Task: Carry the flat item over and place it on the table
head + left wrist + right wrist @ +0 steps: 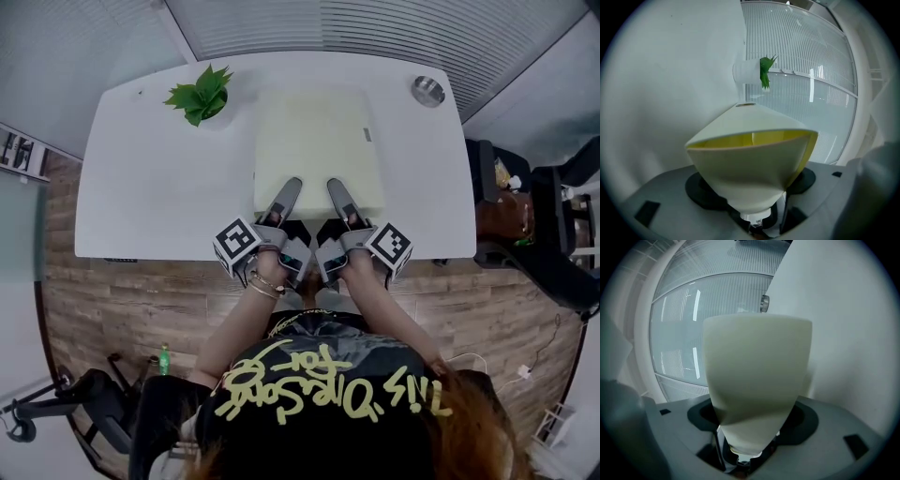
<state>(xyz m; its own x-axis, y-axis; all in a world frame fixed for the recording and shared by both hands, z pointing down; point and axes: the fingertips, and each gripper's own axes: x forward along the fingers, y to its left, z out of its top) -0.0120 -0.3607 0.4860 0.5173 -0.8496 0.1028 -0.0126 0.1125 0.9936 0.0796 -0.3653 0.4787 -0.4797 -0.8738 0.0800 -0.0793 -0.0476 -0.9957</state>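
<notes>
A pale yellow flat pad (314,141) lies on the white table (150,197), square to its front edge. My left gripper (289,189) and right gripper (336,187) sit side by side at the pad's near edge, each with its upper finger lying on top of the pad. In the left gripper view the pad (750,159) narrows down into the jaws and shows a brighter yellow inner face. It fills the middle of the right gripper view too, where the pad (757,371) tapers into the jaws. Both grippers look shut on it.
A small green plant (200,94) in a white pot stands at the table's back left, close to the pad's corner. A round metal dish (428,90) sits at the back right. Dark furniture (525,225) stands off the table's right end. Wood floor lies below.
</notes>
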